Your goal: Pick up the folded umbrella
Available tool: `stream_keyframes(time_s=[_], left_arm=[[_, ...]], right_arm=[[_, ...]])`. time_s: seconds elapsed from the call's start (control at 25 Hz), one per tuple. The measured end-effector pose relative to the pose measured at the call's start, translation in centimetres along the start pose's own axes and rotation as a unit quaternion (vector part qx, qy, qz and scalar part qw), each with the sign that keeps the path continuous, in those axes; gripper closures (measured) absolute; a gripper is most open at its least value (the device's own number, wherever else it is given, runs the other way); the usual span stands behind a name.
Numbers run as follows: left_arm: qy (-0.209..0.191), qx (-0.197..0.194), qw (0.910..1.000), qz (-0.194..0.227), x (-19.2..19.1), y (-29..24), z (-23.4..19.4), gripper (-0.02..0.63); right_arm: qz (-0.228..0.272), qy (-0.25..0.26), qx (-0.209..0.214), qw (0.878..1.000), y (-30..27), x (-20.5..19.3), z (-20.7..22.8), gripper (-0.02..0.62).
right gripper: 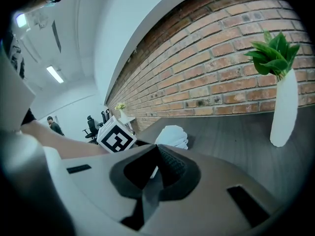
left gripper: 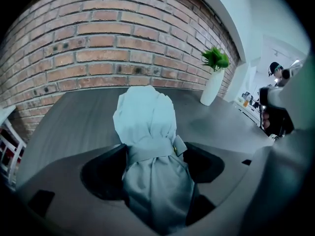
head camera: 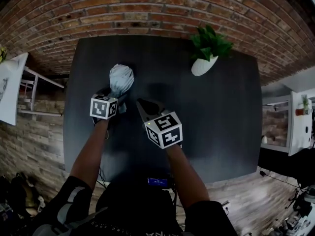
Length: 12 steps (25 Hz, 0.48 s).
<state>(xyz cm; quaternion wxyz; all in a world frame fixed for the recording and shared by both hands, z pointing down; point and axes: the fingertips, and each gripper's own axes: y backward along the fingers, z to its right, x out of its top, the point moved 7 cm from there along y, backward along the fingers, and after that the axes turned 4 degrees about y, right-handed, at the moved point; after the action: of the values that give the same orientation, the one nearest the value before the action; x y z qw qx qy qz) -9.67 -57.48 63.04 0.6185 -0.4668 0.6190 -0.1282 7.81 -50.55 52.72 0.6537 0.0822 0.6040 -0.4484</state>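
The folded umbrella is a pale blue-grey bundle with a strap round its middle, lying on the dark table. My left gripper is at its near end and open. In the left gripper view the umbrella lies in the gap of the left gripper, with a black pad on either side of it. My right gripper hovers just right of the umbrella, shut and empty. In the right gripper view the right gripper has its pads together, and the umbrella lies beyond them.
A green plant in a white vase stands at the table's back right. A brick wall runs behind the table. A white side table stands off to the left. Wooden floor surrounds the table.
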Motion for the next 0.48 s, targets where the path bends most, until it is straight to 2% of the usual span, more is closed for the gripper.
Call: stream_keyframes(time_s=[0.28, 0.48], left_arm=[[0.012, 0.007, 0.9996, -0.026, -0.21, -0.83, -0.23, 0.259], [0.025, 0.002, 0.9993, -0.026, -0.34, -0.97, -0.82, 0.275]], right_arm=[[-0.004, -0.006, 0.000, 1.000, -0.49, -0.34, 0.25, 0.588], [-0.006, -0.011, -0.002, 1.000, -0.53, -0.83, 0.30, 0.588]])
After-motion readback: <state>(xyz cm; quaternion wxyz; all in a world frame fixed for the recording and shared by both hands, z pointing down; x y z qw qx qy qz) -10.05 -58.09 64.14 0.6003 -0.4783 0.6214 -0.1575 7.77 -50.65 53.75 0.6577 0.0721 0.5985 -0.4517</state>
